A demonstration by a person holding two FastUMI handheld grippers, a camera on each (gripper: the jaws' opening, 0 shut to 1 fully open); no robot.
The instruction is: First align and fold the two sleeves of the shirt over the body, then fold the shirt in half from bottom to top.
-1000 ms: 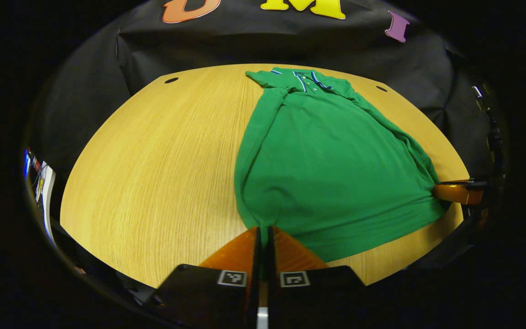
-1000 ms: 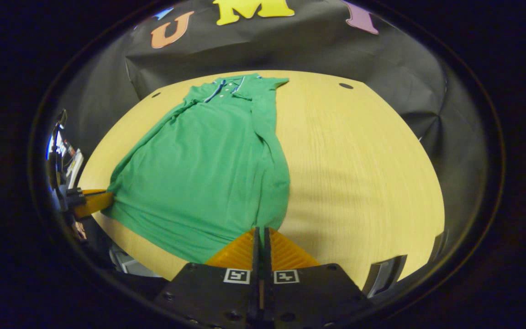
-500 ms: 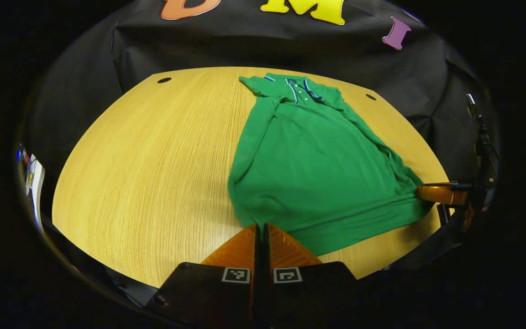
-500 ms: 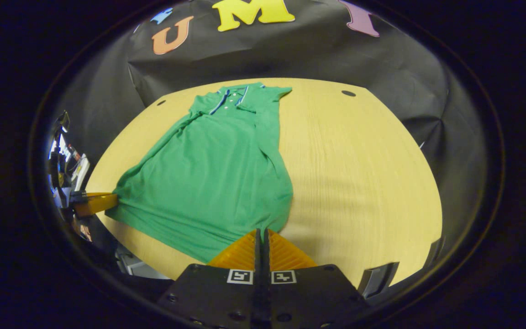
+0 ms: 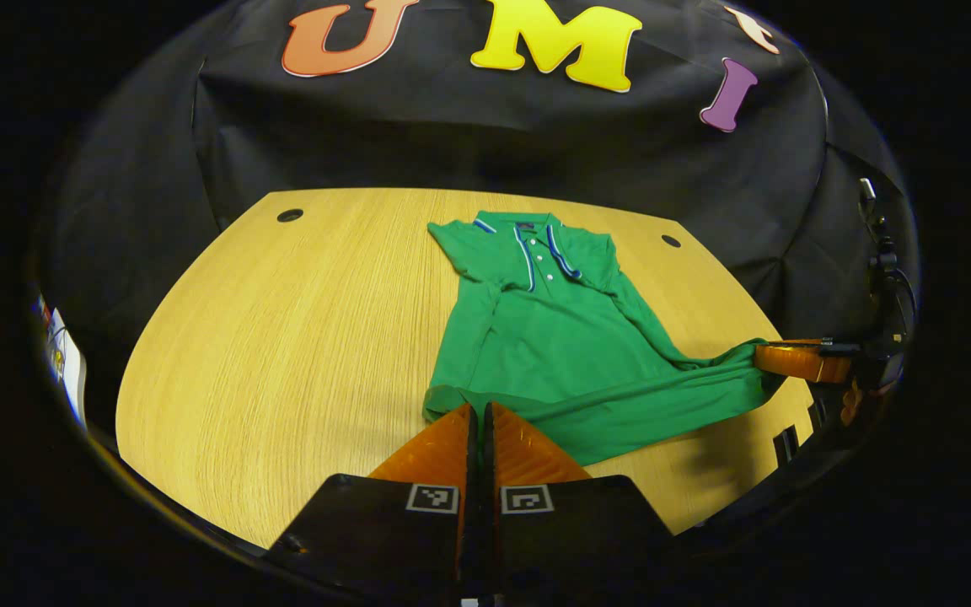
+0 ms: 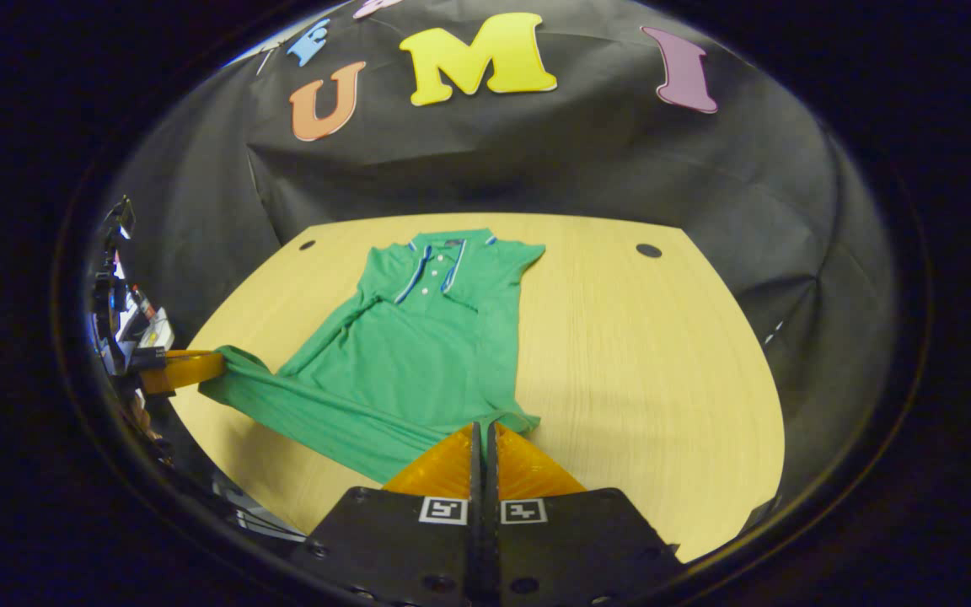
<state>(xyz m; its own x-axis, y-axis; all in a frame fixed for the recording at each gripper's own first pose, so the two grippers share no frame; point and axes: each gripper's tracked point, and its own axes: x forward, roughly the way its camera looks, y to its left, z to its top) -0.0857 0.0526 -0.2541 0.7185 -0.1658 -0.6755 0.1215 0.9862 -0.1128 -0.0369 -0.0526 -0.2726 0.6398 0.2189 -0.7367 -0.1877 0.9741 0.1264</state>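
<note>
Change: over the last second I have carried the hem of the green short-sleeved polo shirt (image 5: 570, 354) up off the pale wooden table (image 5: 283, 337) and toward the collar; the lower body now hangs as a lifted band between my two tools, where earlier it lay flat.
Meaning: I judge the sleeves already folded over the body, and the bottom-to-top fold under way but not landed.
Shirt: it lies on the far-centre part of the table, blue-trimmed collar (image 5: 540, 253) toward the black cloth wall (image 5: 452, 143); the hem edge is raised near me.
Left gripper (image 5: 479, 413): fingers pressed together on the hem's left corner; low over the table's near edge, pointing straight toward the collar.
Right gripper (image 6: 482, 432): likewise clamped on the hem's right corner; also seen from the left gripper view at the far right, level with its partner.
Next: I would keep both corners level while travelling forward, so the hem meets the shoulders squarely; uneven pull could skew it.
</note>
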